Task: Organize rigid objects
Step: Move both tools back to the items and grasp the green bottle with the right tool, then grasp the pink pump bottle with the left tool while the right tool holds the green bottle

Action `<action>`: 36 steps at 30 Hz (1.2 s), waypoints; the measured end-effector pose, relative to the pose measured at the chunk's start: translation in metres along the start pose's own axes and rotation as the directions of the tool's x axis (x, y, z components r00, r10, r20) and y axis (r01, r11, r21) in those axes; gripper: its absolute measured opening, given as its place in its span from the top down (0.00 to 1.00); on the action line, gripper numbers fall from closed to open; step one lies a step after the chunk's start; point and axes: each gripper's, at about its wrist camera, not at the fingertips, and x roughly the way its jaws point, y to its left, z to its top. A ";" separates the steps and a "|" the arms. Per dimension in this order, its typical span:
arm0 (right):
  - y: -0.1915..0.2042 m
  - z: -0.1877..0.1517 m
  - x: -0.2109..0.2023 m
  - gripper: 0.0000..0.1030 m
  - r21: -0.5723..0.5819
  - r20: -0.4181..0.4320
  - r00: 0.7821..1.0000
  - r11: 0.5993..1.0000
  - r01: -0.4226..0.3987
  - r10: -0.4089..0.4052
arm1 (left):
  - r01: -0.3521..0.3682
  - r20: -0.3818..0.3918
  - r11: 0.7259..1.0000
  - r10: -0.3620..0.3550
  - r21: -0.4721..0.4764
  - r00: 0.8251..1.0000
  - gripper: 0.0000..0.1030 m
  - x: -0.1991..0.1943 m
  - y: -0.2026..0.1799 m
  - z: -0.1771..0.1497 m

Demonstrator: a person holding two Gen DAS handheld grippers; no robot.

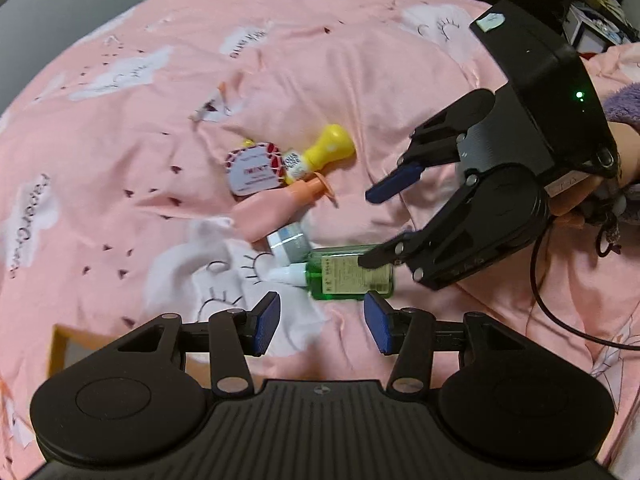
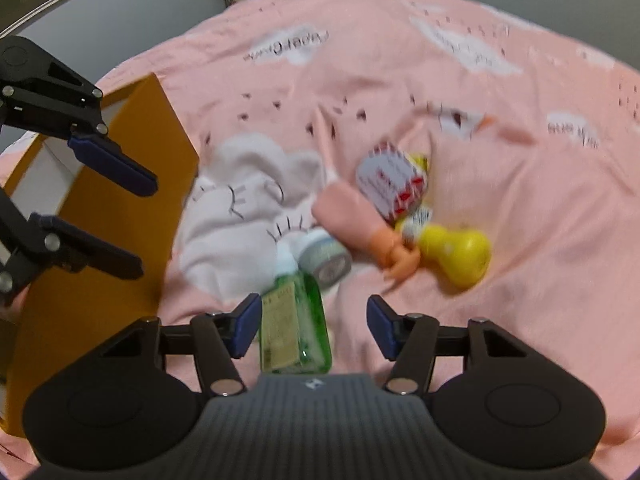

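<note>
A pile of small items lies on the pink bed cover: a green clear bottle (image 1: 352,276) with a white tip, a grey-white jar (image 1: 290,242), a pink bottle (image 1: 276,206), a yellow bottle (image 1: 326,152) and a red-white tin (image 1: 254,174). My right gripper (image 2: 314,326) is open, its jaws on either side of the green bottle (image 2: 294,324), left pad close to it. In the left wrist view the right gripper (image 1: 370,228) comes in from the right above that bottle. My left gripper (image 1: 322,324) is open and empty, just in front of the green bottle.
An orange-sided open box (image 2: 100,216) stands on the bed to the left of the pile, with the left gripper (image 2: 132,224) above it in the right wrist view; its corner shows in the left wrist view (image 1: 60,344). A black cable (image 1: 560,312) trails right.
</note>
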 end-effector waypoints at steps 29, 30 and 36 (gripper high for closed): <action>-0.051 -0.003 -0.028 0.72 0.179 0.072 0.989 0.974 -0.139 0.128 | -0.030 -0.037 0.978 0.038 0.204 0.999 0.46 0.058 0.001 0.048; -0.055 -0.004 -0.036 0.72 0.185 0.088 0.990 0.975 -0.121 0.106 | -0.046 -0.034 0.972 0.055 0.230 0.998 0.46 0.062 -0.002 0.052; -0.076 -0.006 -0.044 0.72 0.229 0.110 0.992 0.973 0.035 -0.062 | -0.097 -0.027 0.945 0.111 0.311 0.993 0.46 0.091 -0.010 0.067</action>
